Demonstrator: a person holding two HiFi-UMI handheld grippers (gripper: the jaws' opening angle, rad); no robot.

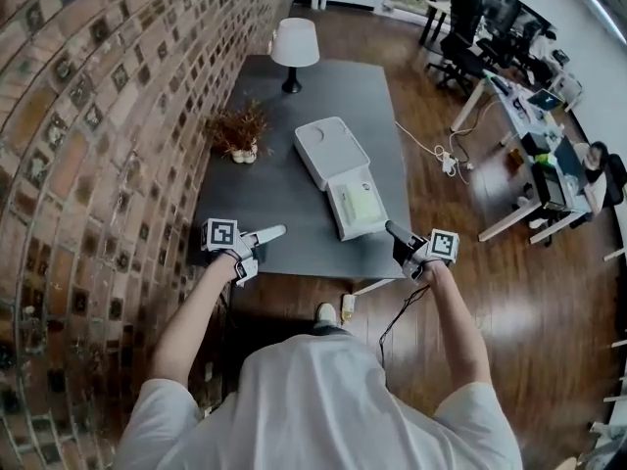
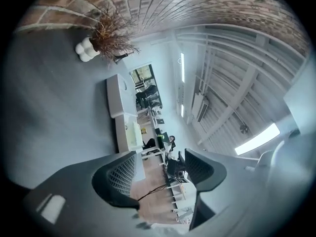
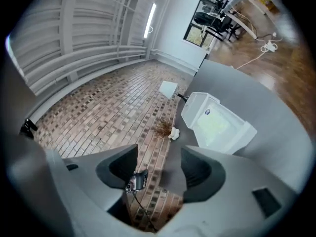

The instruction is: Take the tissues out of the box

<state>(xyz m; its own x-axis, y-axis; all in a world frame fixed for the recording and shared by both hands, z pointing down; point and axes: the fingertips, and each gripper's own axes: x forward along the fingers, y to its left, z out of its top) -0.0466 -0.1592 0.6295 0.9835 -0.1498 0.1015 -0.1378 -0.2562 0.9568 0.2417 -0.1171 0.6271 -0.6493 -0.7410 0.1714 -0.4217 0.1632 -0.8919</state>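
Observation:
The white tissue box (image 1: 331,150) lies in the middle of the grey table (image 1: 265,199), lid flipped back. A pale green tissue pack (image 1: 359,206) shows in its open near half. My left gripper (image 1: 277,231) hovers over the table's near edge, left of the box and apart from it. To the right of the box's near end hangs my right gripper (image 1: 390,228), touching nothing. Both sets of jaws are drawn in and hold nothing. The box (image 2: 121,112) sits ahead of the left gripper (image 2: 160,154). Beyond the right gripper (image 3: 159,149) lies the box (image 3: 217,127).
A brick wall (image 1: 88,135) runs along the table's left side. A dried plant in a white pot (image 1: 239,133) and a white lamp (image 1: 294,45) stand behind the box. A cable and power strip (image 1: 446,160) lie on the wooden floor right of the table, near office desks (image 1: 534,116).

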